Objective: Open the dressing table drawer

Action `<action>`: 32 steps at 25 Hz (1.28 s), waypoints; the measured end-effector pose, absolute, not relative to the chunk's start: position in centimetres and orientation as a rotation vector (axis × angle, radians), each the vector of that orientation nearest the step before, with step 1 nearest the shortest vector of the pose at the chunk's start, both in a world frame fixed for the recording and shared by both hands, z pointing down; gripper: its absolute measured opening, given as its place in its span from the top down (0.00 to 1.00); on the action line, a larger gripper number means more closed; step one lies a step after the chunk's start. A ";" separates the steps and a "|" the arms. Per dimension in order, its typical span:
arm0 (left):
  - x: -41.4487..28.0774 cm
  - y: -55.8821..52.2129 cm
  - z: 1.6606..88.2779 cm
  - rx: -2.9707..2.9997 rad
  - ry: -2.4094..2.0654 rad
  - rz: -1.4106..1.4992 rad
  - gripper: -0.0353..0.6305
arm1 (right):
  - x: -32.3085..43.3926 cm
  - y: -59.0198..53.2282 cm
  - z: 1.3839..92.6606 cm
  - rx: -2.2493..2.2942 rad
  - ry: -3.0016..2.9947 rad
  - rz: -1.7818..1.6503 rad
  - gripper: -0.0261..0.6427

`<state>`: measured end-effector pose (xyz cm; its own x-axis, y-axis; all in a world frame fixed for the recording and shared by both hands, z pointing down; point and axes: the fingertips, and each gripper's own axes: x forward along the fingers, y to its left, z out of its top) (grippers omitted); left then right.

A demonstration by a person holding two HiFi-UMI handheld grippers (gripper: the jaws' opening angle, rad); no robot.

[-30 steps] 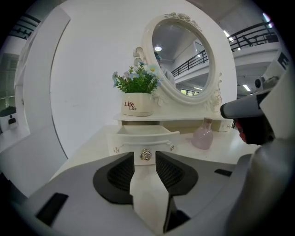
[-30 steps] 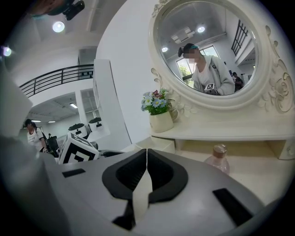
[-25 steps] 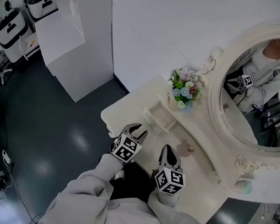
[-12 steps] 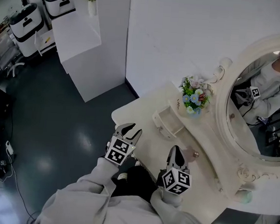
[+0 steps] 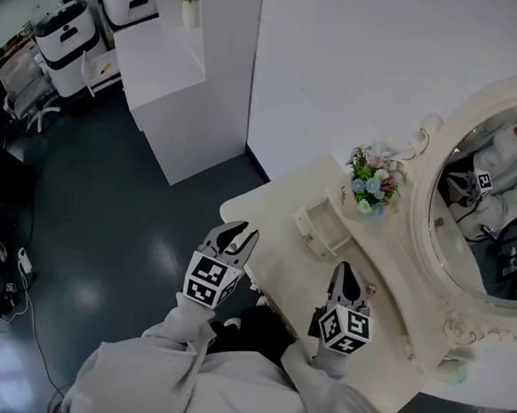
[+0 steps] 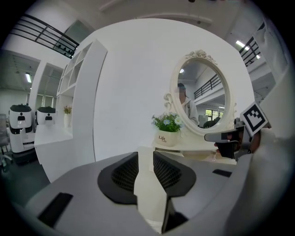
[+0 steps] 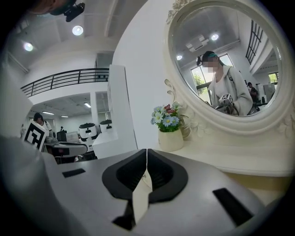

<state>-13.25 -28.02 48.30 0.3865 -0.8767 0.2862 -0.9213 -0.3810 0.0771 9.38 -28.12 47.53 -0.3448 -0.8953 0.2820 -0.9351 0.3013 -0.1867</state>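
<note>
Grey plastic makes up both tongs, and each one has a cube with black and white squares on its back. The left tongs (image 5: 236, 237) are released. Their two jaws stand a little apart and nothing is in them. Through the gap I see only the pale edge of the dressing table (image 5: 276, 265). These tongs hang at the front edge of the dressing table, near its left corner. I cannot tell if they touch it. The right tongs (image 5: 347, 272) are clenched, tips pressed together, with nothing held. They are over the front part of the dressing table top, further to the right.

The drawer (image 5: 321, 230) is a small one. It sits on top of the dressing table, further back than both tongs. It is pulled out of a low ledge, and its bare inside shows. Neither pair of tongs touches it.

Just behind the drawer, on the ledge, stands a cream flower pot (image 7: 170, 139) with blue, white and pink flowers. A big oval mirror (image 5: 494, 220) in a curly cream frame stands at the back of the dressing table. The person in a grey top shows in its glass. To the left of the dressing table is a dark shiny floor (image 5: 105, 225). A tall white shelf unit (image 5: 183, 88) stands there, well apart from the dressing table.
</note>
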 end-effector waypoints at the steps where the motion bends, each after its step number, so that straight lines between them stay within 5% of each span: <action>1: -13.6 -27.9 47.8 2.424 -1.608 0.269 0.79 | 9.3 -28.3 47.5 1.711 -2.439 0.482 0.91; 9: -15.0 -26.9 46.4 2.421 -1.613 0.168 0.92 | 7.5 -28.6 47.0 1.592 -2.487 0.386 0.92; 32: -13.1 -26.1 47.6 2.405 -1.585 0.156 0.92 | 6.6 -27.9 47.7 1.527 -2.520 0.422 0.92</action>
